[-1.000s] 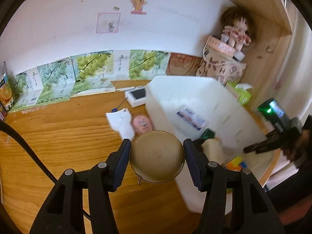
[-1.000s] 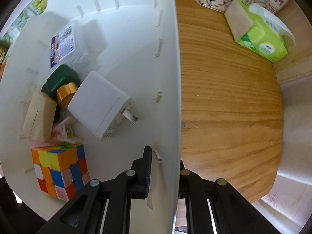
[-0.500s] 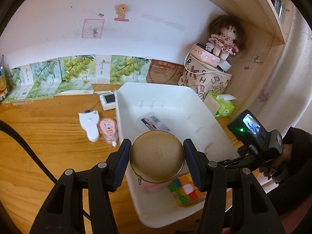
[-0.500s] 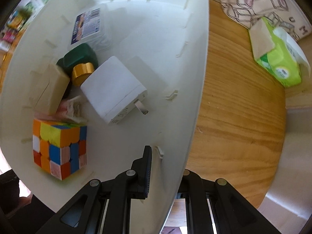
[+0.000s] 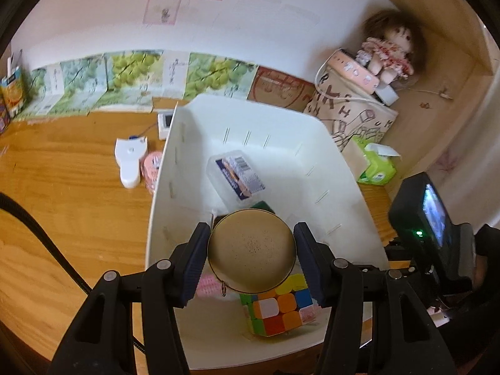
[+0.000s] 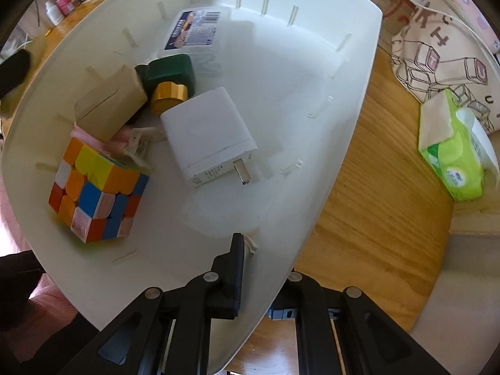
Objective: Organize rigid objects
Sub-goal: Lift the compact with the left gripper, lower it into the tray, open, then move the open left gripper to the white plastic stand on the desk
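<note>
The left gripper (image 5: 252,251) pinches a round, flat tan object (image 5: 252,251) with a thin dark rim and a small ring at its lower edge; its two black pads press on the disc's sides, and it is held above the near end of a white plastic bin (image 5: 340,168). The right gripper (image 6: 265,268) is clamped on the bin's thin right wall, one finger inside and one outside. The bin has smooth, curved walls with small moulded ribs and stands on a wooden table (image 6: 384,193) with visible grain. Inside lie a multicoloured puzzle cube (image 6: 97,193), a boxy white charger (image 6: 207,134) with metal prongs, a dark green bottle (image 6: 170,73) with a faceted gold cap, a beige block (image 6: 111,104) and a clear labelled case (image 6: 193,29). A green tissue pack (image 6: 453,159) sits on the table just outside.
</note>
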`<state>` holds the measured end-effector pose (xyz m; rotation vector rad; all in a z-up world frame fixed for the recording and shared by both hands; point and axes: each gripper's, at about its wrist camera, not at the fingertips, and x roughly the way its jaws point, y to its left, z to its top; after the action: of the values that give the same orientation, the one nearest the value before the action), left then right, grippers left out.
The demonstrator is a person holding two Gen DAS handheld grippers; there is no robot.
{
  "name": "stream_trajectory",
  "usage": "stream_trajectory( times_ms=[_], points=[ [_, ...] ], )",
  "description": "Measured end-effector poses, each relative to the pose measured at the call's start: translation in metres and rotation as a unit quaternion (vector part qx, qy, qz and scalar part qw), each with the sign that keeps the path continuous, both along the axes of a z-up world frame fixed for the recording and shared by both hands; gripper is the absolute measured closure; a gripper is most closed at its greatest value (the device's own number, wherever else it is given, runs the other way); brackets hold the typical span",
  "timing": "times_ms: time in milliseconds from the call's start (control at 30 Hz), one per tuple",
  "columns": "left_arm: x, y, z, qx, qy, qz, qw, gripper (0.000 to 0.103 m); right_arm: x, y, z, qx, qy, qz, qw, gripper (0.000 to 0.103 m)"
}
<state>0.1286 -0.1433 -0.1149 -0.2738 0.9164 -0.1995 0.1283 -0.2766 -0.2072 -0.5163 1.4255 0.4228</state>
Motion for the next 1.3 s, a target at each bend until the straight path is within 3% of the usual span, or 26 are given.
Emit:
stream_trajectory(
  times_ms=[133,267,533,967,1300],
  points=[
    [0.001,-0.008,-0.004,0.000,0.019,0.005,0.9998,0.043,-0.004,-0.007,0.000,0.007,0.003,0.017,1.000,0.090],
    [0.004,-0.011,0.001,0.006,0.018,0.011,0.9998,0.031,-0.005,-0.014,-0.002,0.011,0.005,0.025,1.000,0.089],
    [0.017,-0.008,0.009,0.013,0.014,0.017,0.9997,0.021,-0.005,-0.018,-0.001,0.017,-0.001,0.028,0.999,0.089],
    [0.050,0.021,0.021,0.029,0.023,0.032,0.9988,0.020,0.001,-0.027,0.005,0.011,-0.004,-0.004,1.000,0.091],
    [0.066,0.071,0.034,0.044,0.019,0.049,0.9976,0.020,0.017,-0.025,0.005,-0.013,0.000,-0.064,0.998,0.093]
  ],
)
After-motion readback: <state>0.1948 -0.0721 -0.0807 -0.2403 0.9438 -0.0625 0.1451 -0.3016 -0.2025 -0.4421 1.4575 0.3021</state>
